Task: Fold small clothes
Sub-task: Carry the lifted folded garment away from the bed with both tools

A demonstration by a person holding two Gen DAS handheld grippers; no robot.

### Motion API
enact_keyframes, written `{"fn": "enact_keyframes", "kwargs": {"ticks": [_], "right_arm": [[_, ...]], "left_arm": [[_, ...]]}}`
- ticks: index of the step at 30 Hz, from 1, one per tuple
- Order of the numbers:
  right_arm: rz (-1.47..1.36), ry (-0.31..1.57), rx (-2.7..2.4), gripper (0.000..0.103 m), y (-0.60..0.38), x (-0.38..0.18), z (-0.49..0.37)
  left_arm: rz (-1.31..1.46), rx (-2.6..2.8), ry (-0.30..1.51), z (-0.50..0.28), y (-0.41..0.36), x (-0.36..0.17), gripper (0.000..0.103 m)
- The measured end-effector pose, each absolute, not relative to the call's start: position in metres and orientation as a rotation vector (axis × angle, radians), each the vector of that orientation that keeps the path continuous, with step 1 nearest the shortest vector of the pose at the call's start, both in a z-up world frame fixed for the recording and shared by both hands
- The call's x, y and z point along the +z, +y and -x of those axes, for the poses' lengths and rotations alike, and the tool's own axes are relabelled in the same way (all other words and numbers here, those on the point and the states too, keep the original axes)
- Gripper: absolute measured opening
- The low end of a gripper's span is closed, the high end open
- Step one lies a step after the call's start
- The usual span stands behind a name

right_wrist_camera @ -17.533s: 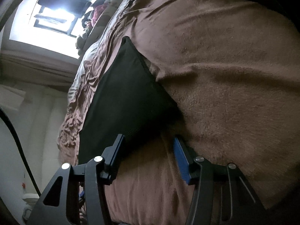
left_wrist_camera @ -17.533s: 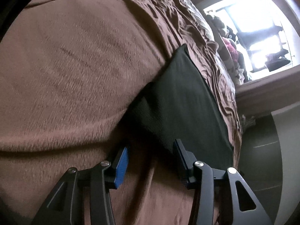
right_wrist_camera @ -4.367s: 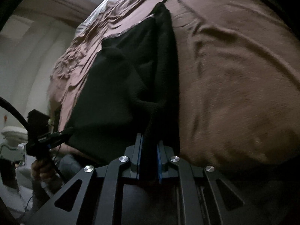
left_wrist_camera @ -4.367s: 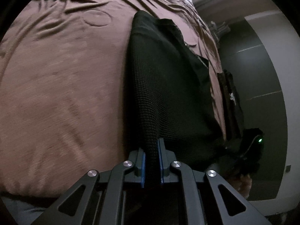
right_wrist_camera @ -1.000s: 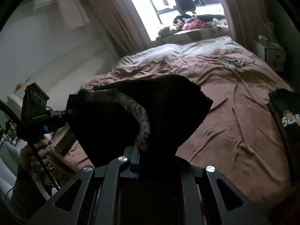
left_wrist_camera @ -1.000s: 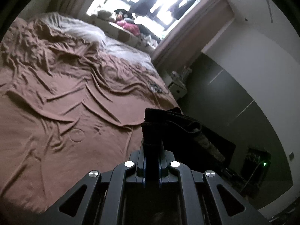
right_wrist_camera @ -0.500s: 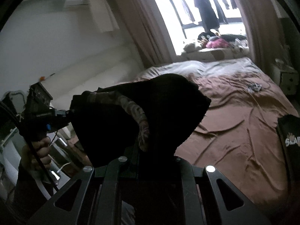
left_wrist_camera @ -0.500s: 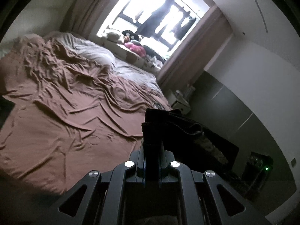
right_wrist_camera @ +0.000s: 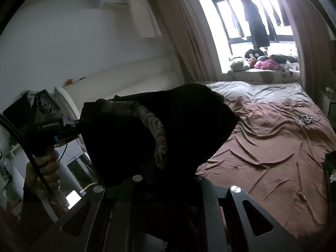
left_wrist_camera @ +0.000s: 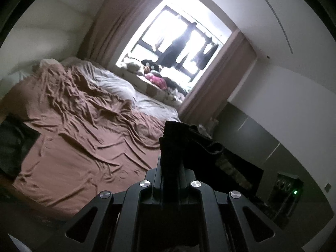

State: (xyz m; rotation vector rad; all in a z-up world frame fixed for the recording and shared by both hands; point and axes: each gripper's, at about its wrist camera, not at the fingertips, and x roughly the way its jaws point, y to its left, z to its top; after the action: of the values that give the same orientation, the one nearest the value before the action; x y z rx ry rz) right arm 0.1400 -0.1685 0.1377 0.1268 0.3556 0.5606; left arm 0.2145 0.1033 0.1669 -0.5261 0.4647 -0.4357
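A black knit garment with a patterned inner band hangs in the air, stretched between both grippers above the near edge of the bed. My left gripper is shut on one folded edge of it. In the right wrist view the left gripper pinches the cloth's far left corner, with a hand on its grip. My right gripper is buried under the black garment, which drapes over its fingers and hides the tips.
The bed's wrinkled brown sheet spreads below and ahead. A second dark garment lies at its left edge, and its lettering shows in the right wrist view. Soft toys line the bright window sill. A dark cabinet stands to the right.
Both grippers have lifted with the black garment still clamped. The bed has dropped lower in both views, and more of the wall and window shows.
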Motion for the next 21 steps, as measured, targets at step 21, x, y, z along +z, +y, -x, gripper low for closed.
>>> {"fn": "enact_keyframes", "kwargs": {"ticks": [21], "right_arm": [[0.007, 0.439, 0.758, 0.011, -0.065, 0.091, -0.251]], "left_arm": [[0.463, -0.192, 0.389, -0.192, 0.267, 0.123, 0.008]]}}
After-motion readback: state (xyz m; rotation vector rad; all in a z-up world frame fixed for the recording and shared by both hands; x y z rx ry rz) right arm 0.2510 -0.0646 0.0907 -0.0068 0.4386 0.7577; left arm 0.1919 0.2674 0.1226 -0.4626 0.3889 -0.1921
